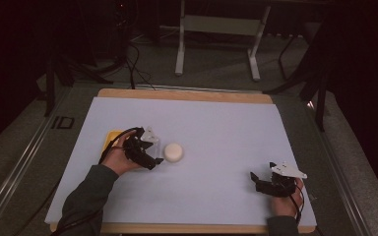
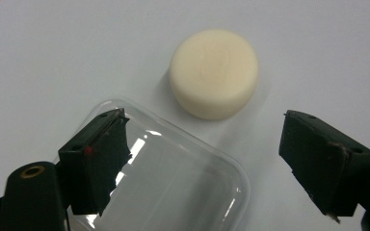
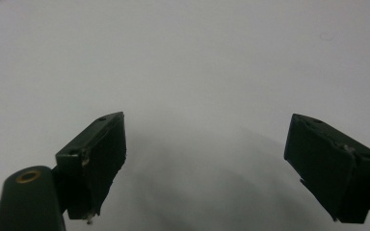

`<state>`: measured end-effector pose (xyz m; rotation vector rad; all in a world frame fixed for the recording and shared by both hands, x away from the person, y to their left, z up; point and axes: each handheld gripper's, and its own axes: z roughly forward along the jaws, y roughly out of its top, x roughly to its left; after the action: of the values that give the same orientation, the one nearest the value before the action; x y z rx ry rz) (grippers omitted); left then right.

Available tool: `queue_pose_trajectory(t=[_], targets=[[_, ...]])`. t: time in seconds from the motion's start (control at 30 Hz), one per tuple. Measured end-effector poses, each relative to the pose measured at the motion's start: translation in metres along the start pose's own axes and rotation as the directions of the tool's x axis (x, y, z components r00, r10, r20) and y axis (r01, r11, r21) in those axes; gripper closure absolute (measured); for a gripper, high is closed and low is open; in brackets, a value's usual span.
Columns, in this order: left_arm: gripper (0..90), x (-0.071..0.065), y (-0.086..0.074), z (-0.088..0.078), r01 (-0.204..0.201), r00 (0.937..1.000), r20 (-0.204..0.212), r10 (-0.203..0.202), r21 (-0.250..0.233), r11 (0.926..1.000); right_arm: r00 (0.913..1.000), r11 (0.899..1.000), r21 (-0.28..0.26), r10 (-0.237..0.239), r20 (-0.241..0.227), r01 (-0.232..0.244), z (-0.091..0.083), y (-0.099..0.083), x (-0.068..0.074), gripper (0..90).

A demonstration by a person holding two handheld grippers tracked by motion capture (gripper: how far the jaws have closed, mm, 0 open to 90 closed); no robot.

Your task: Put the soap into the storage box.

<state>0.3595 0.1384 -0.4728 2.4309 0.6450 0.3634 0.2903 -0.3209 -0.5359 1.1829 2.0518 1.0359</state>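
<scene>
- High view: the surface [image 1: 216,123] is the largest thing, a wooden top under a pale sheet; its near edge is partly cut off by the bottom of the frame, and the room beyond is too dark to read.
- The person's left sleeve [image 1: 83,196] comes in from the bottom left, its lower part cut off.
- The left tool [image 1: 158,158] sits left of centre, jaws spread wide with nothing pressed between them.
- The right tool [image 1: 252,178] rests near the front right, well apart from everything else, jaws also wide and empty; its own view gives bare sheet and shadow.
- A yellow object [image 1: 112,138] behind the left hand is mostly hidden.
- The clear plastic lid [image 2: 173,178] lies under the left tool, its lower part cut off in the left gripper view.
- The round cream soap [image 1: 173,152] lies just beyond the left tool's jaws, apart from them and from the lid.
</scene>
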Motion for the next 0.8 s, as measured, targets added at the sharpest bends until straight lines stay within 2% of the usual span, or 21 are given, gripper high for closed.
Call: queue_pose_trajectory(t=[0.17,0.47,0.8], targets=[[17.4,0.001,0.006,0.005,-0.010,0.9999,0.008,0.009,0.016,0.9998,1.0000,1.000,0.001,0.002,0.000,-0.002,0.000,0.000,0.000,14.7],[12.4,0.003,0.014,0.017,-0.003,0.9995,0.032,0.002,0.044,0.9990,1.0000,1.000,0.002,0.002,-0.001,-0.002,0.000,0.000,0.000,14.7],[9.9,0.007,0.019,0.027,0.000,0.9992,0.040,-0.003,0.082,0.9966,1.0000,1.000,0.004,0.000,-0.002,0.000,0.000,0.000,0.000,14.7]])
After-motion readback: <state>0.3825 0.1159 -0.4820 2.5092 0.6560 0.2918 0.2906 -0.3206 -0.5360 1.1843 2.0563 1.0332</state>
